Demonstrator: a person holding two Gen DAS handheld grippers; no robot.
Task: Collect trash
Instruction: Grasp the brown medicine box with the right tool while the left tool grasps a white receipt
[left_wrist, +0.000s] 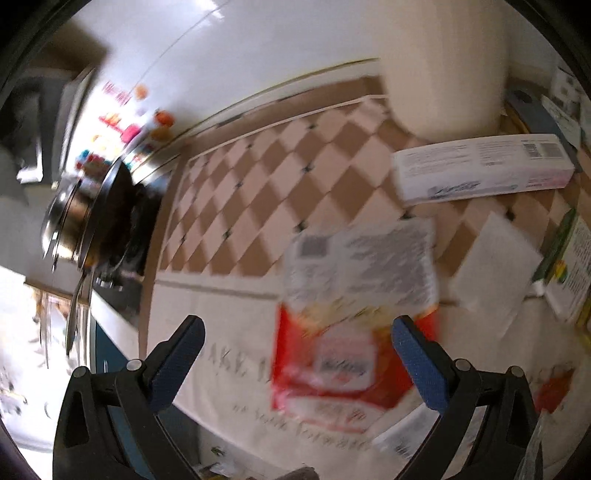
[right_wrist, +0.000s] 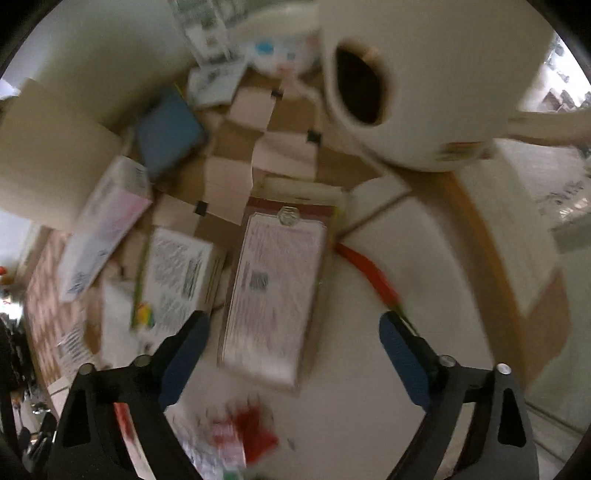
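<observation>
Trash lay scattered over the checkered bench (left_wrist: 280, 177): a red-and-white packet (left_wrist: 351, 332) sat below the left claw (left_wrist: 298, 341), whose jaws stood wide with nothing gripped. The right claw (right_wrist: 293, 332) also gaped, empty, above a flat printed carton (right_wrist: 275, 291). Farther out lay a long white box (left_wrist: 484, 168), and a white round bin (right_wrist: 424, 85) with a dark opening stood beyond.

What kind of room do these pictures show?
Probably a home kitchen: stacked metal pans stand at the left, colourful magnets sit on a white surface, and food packages lie on a checkered tablecloth.
</observation>
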